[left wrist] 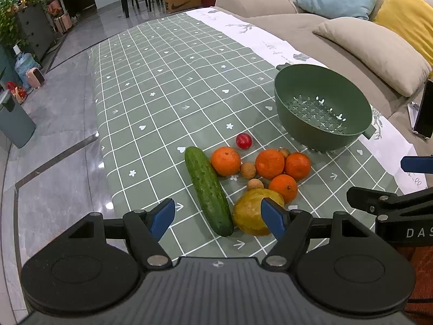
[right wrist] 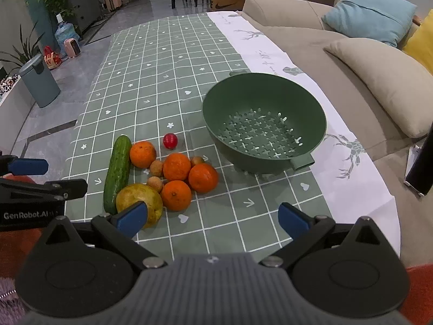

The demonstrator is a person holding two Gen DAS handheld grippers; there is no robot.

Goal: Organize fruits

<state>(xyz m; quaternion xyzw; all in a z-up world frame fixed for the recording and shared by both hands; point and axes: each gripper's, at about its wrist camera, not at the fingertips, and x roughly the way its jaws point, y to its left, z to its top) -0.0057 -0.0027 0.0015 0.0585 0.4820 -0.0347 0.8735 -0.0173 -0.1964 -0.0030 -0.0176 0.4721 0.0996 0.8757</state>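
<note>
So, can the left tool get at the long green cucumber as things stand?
Probably yes. The left tool is open, and the long green cucumber lies between its blue fingers with its left side bare. Only the yellow-green pear-like fruit crowds its right end.

Both wrist views look forward and down over the tabletop [left wrist: 162,86] from its near end, left beside right, sharing the fruit pile [left wrist: 259,173] and green colander [right wrist: 263,122].
</note>
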